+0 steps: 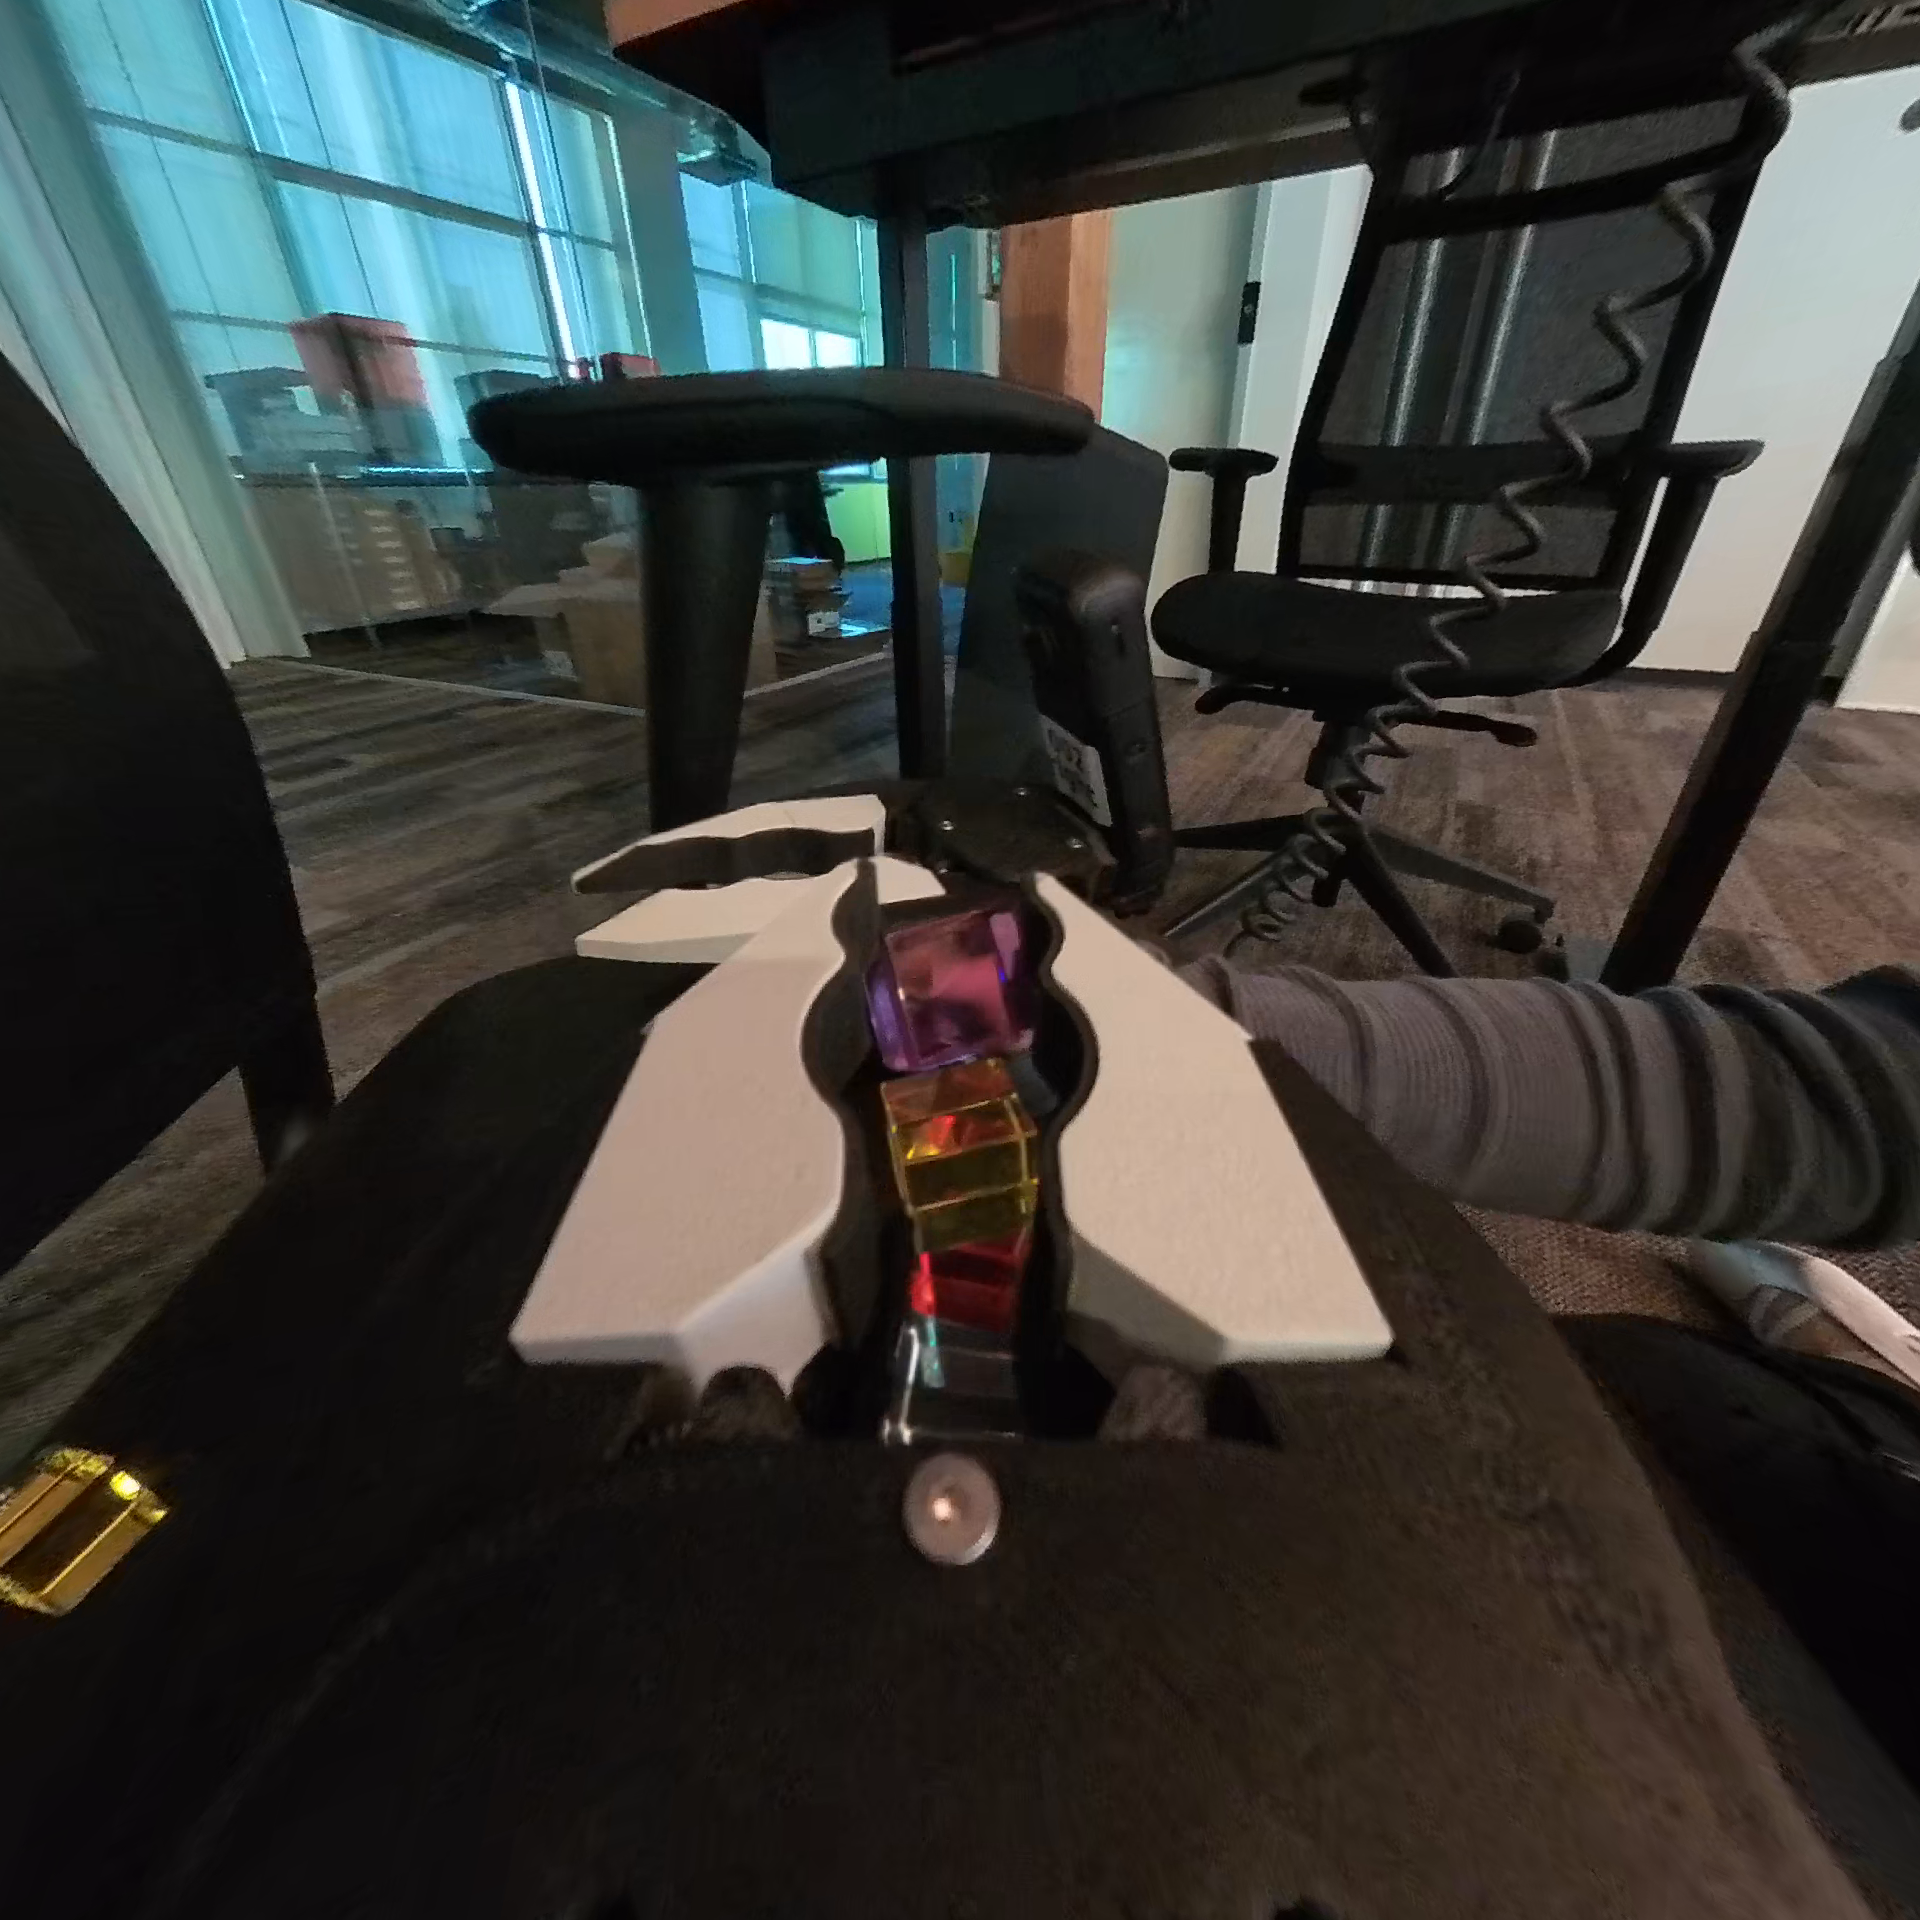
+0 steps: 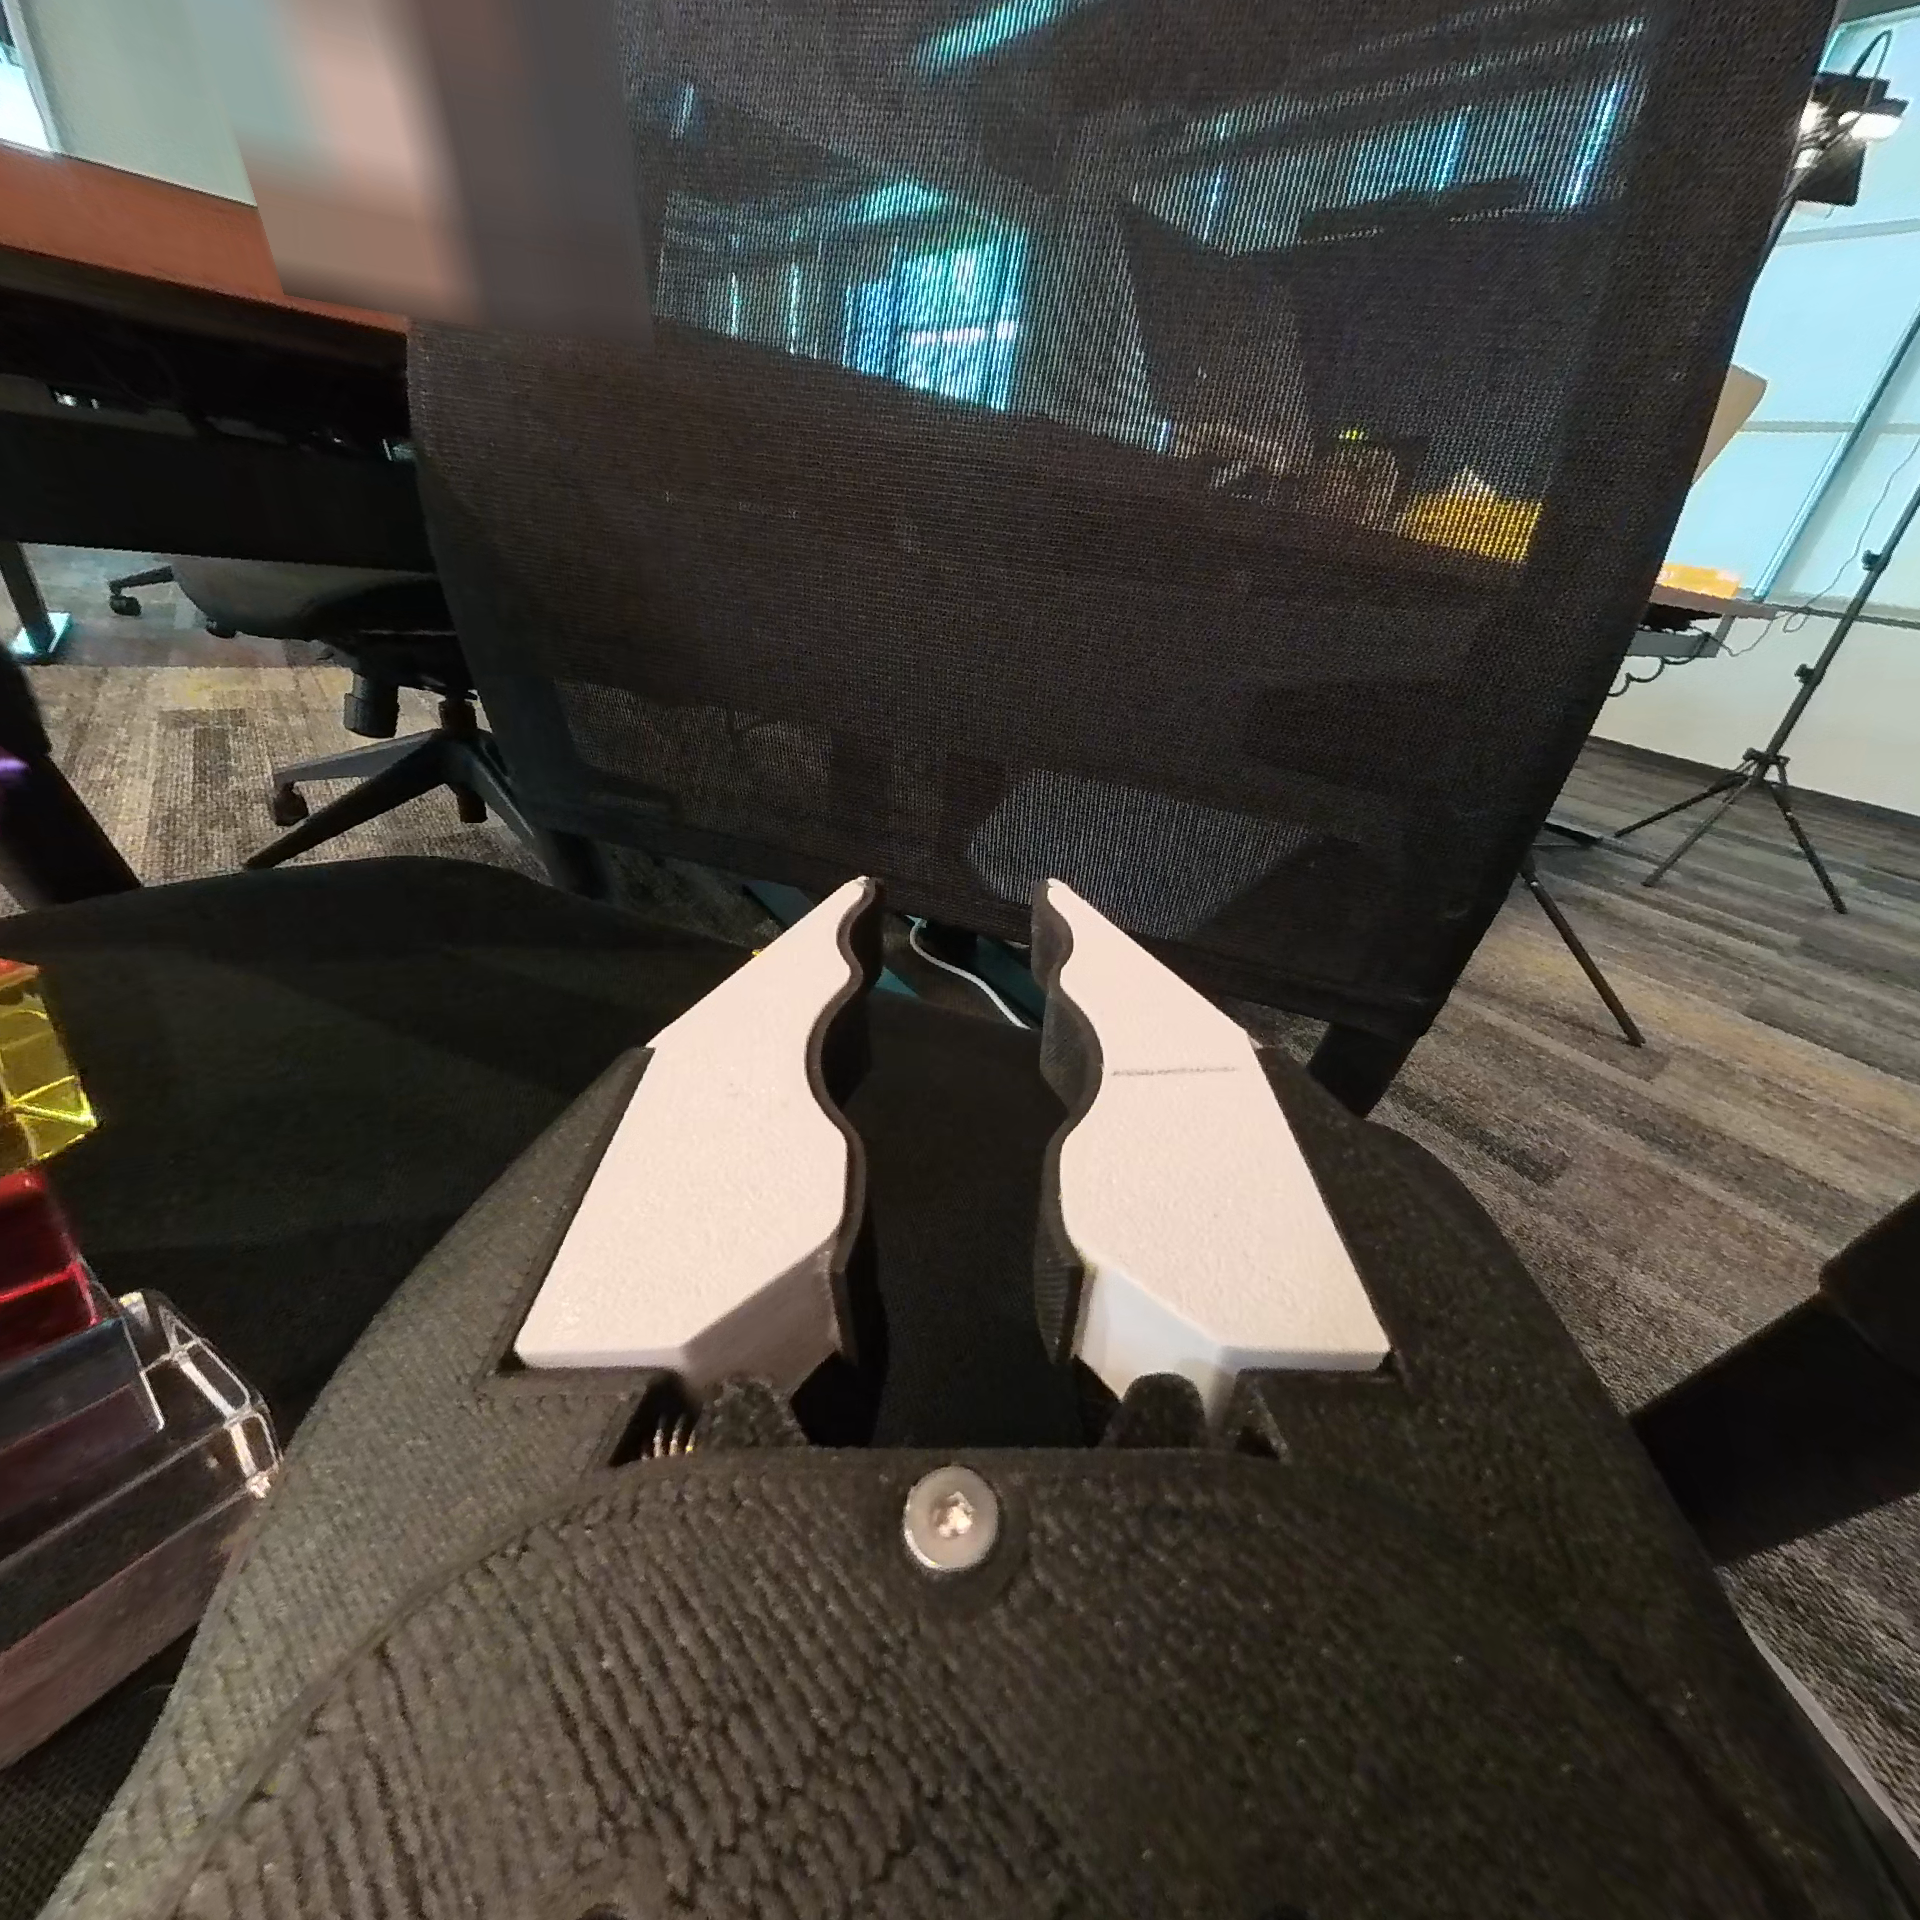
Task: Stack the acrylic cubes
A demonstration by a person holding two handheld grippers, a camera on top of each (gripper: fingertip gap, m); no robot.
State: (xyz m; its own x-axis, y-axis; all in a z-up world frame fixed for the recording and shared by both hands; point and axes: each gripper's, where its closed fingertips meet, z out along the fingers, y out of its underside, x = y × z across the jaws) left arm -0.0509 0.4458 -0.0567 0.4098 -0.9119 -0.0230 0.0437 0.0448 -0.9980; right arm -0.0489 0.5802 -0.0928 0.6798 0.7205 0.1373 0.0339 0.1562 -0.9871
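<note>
In the left wrist view my left gripper (image 1: pixel 951 878) is shut on a purple see-through cube (image 1: pixel 951 987), with both pads against its sides. The cube sits slightly tilted on top of a stack: a yellow cube (image 1: pixel 966 1164), a red cube (image 1: pixel 971 1283) and a clear block (image 1: pixel 951 1382). My right gripper (image 2: pixel 956 894) is open and empty above a black chair seat (image 2: pixel 364 1039), just right of the stack. The stack's yellow (image 2: pixel 36 1060), red (image 2: pixel 31 1278) and clear (image 2: pixel 114 1455) pieces show at that view's left edge. The right gripper also shows in the left wrist view (image 1: pixel 603 914), behind the purple cube.
Another yellow cube (image 1: pixel 73 1527) lies at the left. The chair's mesh backrest (image 2: pixel 1039 520) stands close ahead of the right gripper. A grey sleeve (image 1: pixel 1558 1101) reaches in from the right. Office chairs (image 1: pixel 1455 582), desk legs and a tripod (image 2: pixel 1766 790) stand on the carpet.
</note>
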